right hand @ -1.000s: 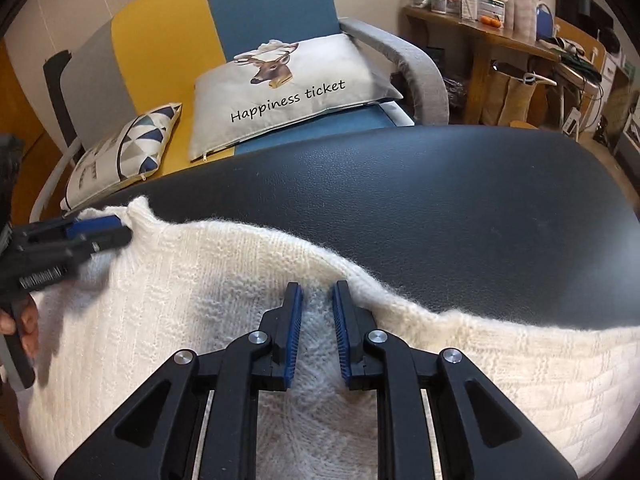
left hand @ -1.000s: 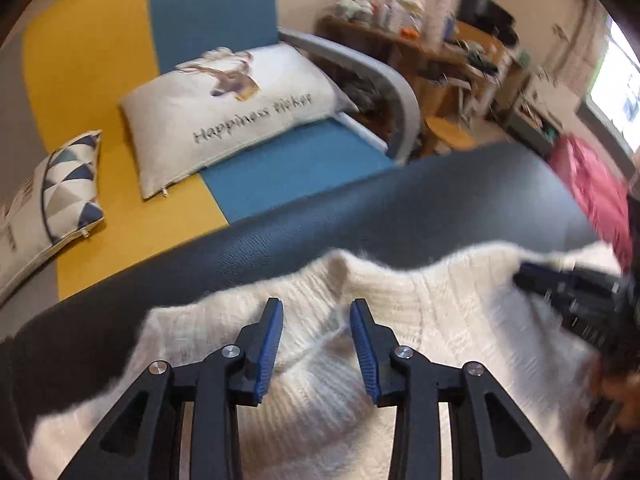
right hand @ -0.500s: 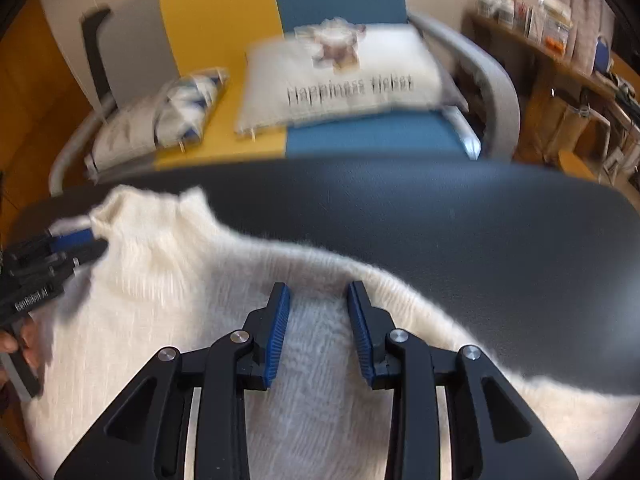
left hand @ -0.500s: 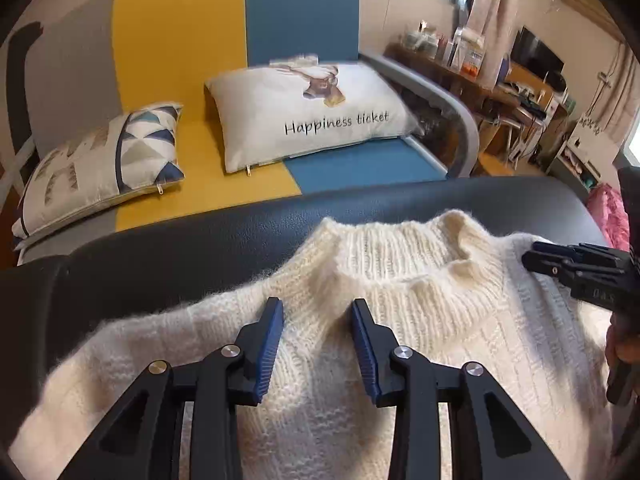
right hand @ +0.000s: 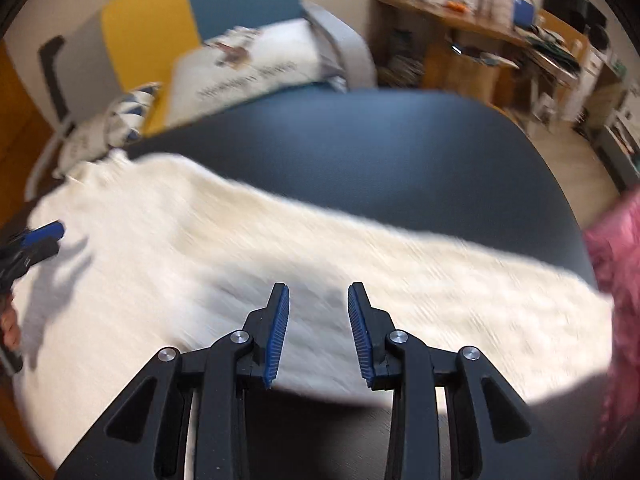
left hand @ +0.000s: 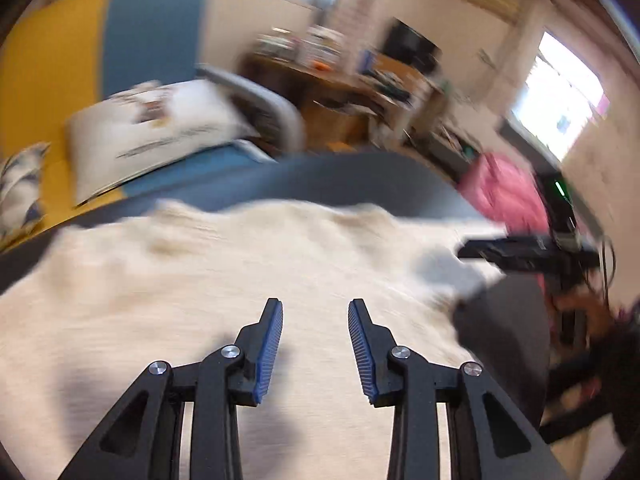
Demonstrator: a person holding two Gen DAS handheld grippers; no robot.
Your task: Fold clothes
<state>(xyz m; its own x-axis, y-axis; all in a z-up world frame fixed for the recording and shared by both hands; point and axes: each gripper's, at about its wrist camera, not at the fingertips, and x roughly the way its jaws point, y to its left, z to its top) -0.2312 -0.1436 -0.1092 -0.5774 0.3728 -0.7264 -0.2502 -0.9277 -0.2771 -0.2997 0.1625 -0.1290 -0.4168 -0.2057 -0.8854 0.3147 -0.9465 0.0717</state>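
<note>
A cream knitted sweater (left hand: pixel 224 280) lies spread on a dark round table (left hand: pixel 352 176); both views are motion-blurred. My left gripper (left hand: pixel 315 306) hovers open over the sweater's body with nothing between its blue-padded fingers. The right gripper (left hand: pixel 480 250) shows at that view's right edge, over the sweater's right side. In the right wrist view the sweater (right hand: pixel 200 248) stretches across the table (right hand: pixel 380 152), and my right gripper (right hand: pixel 318 290) is open above its near edge, holding nothing. The left gripper (right hand: pixel 44 236) shows at the far left over the sweater.
Behind the table stands a yellow, blue and grey sofa (right hand: pixel 152 20) with a white printed pillow (right hand: pixel 256 64) and a triangle-patterned pillow (right hand: pixel 120 116). A cluttered wooden desk (right hand: pixel 480 32) is at the back right. Pink fabric (right hand: pixel 616 240) hangs at the right edge.
Both grippers have pulled back toward me over the sweater and swung right. The right gripper opened from nearly shut to wide. The sweater lies flatter.
</note>
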